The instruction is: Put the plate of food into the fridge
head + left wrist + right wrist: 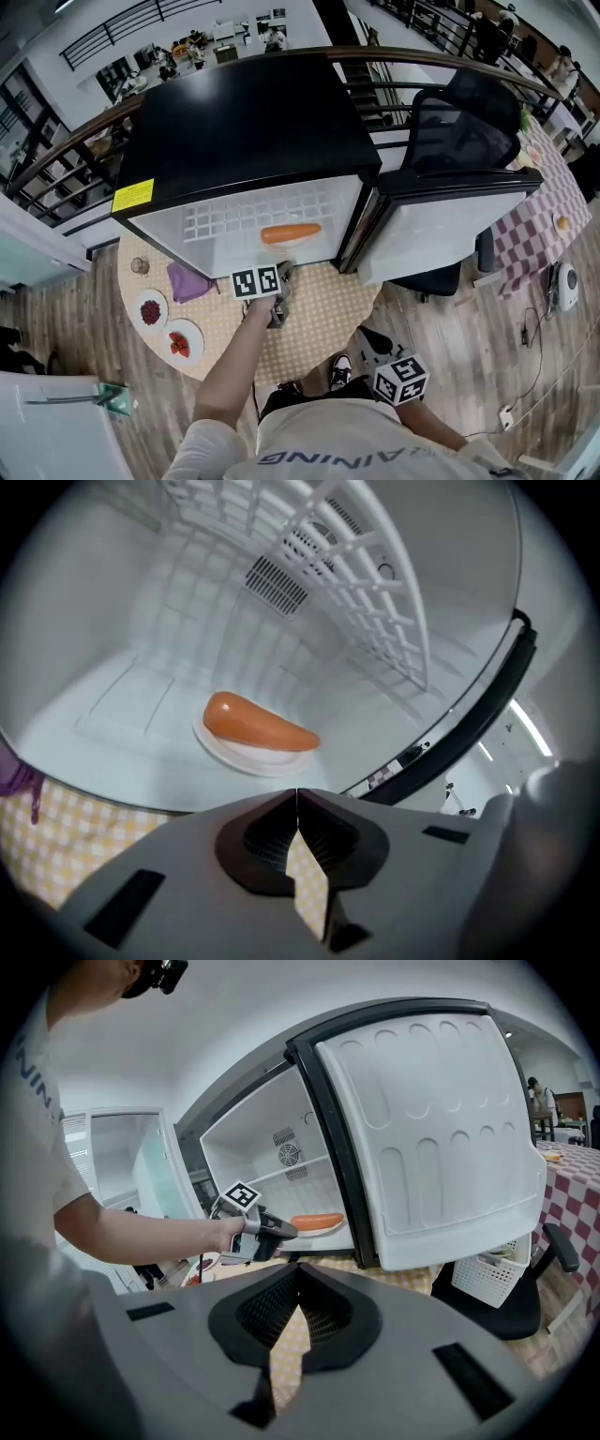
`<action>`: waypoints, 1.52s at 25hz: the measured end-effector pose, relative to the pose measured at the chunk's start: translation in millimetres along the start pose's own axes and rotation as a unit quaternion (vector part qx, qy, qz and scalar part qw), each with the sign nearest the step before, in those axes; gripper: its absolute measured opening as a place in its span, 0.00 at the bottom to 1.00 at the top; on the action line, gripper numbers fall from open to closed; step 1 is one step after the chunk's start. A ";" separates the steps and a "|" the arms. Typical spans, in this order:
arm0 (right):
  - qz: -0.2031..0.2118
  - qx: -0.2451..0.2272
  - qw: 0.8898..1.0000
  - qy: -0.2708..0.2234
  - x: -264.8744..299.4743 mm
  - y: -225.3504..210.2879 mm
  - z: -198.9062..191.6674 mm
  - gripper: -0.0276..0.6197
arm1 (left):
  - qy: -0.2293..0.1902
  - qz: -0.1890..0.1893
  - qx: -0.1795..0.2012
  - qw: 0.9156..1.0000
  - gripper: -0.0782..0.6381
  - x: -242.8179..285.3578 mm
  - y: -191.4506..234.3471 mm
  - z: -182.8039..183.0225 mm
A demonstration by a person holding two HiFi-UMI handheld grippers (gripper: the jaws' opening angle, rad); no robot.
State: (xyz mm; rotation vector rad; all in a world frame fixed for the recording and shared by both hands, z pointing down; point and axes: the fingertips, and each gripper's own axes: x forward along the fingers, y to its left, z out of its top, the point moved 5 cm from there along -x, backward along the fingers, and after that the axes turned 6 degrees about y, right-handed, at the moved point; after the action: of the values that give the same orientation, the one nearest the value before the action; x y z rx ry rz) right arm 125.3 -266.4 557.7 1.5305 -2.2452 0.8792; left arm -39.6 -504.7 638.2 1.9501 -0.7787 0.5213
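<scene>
A white plate (246, 755) with an orange sausage (258, 724) on it sits on the floor of the open fridge (253, 122). The sausage (291, 233) also shows in the head view and the plate (317, 1227) in the right gripper view. My left gripper (285, 270) is just outside the fridge opening, a short way in front of the plate. Its jaws are shut with nothing between them (297, 794). My right gripper (370, 339) hangs lower, near my body and away from the fridge, shut and empty (298, 1269).
The fridge door (450, 225) stands open to the right. The fridge rests on a round table with a yellow checked cloth (323, 309). Two small plates of red food (150, 309) (183, 340) and a purple cloth (187, 281) lie at the left. An office chair (469, 122) stands behind the door.
</scene>
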 end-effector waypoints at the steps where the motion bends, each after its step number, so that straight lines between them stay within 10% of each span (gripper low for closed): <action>1: 0.002 -0.001 1.000 -0.002 0.9 0.8 0.8 0.07 | -0.008 -0.004 0.006 1.000 0.12 -8.0 -3.8 -3.9; 12: 0.046 -0.033 0.998 -0.029 20.8 27.6 21.8 0.07 | -0.114 -0.013 0.089 0.989 0.12 -130.4 -51.4 -57.7; 25: 0.085 -0.089 0.991 -0.048 36.4 54.0 52.3 0.07 | -0.273 0.041 0.208 0.939 0.12 -245.7 -94.4 -83.6; 38: 0.071 -0.090 0.992 -0.057 30.5 53.2 53.5 0.07 | -0.267 0.015 0.207 0.941 0.12 -231.4 -104.0 -77.3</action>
State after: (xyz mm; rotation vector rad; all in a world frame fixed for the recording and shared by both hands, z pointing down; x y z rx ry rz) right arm 70.2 -309.0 515.7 1.3877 -2.4646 0.6180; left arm -133.0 -328.6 463.3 2.5252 -1.1018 0.1702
